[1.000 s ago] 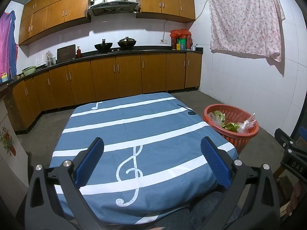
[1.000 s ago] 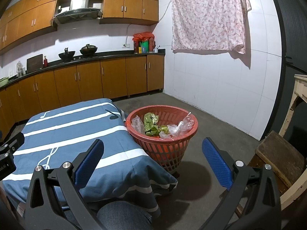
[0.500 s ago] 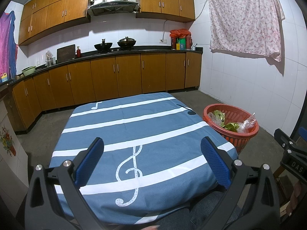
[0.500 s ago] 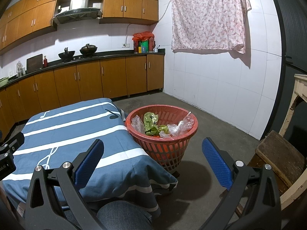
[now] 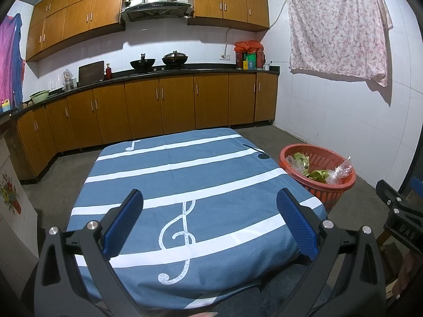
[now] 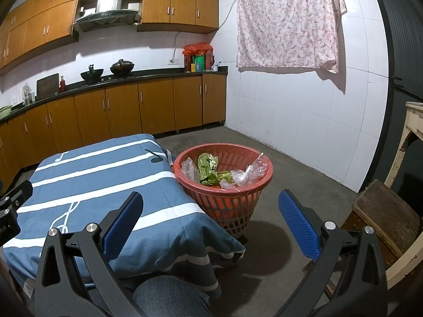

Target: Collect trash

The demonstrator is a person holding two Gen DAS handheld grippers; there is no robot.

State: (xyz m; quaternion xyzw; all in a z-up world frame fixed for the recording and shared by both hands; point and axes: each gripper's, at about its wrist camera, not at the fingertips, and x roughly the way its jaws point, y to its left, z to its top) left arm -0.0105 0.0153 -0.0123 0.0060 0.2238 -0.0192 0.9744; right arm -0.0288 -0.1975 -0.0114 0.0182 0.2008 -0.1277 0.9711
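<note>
A red plastic basket (image 6: 260,182) stands on the floor beside the table's right edge; it also shows in the left wrist view (image 5: 346,185). It holds green wrappers (image 6: 208,169) and clear plastic bags (image 6: 248,173). The table wears a blue cloth (image 5: 185,185) with white stripes and music notes; no trash shows on it. My left gripper (image 5: 210,220) is open and empty above the table's near edge. My right gripper (image 6: 210,222) is open and empty, in front of the basket and above the table's near right corner.
Wooden kitchen cabinets (image 5: 158,105) and a counter with pans run along the back wall. A flowered cloth (image 6: 288,23) hangs on the white tiled wall. A wooden stool (image 6: 383,219) stands at the right. Concrete floor (image 6: 304,174) surrounds the basket. My knee (image 6: 169,295) is under the right gripper.
</note>
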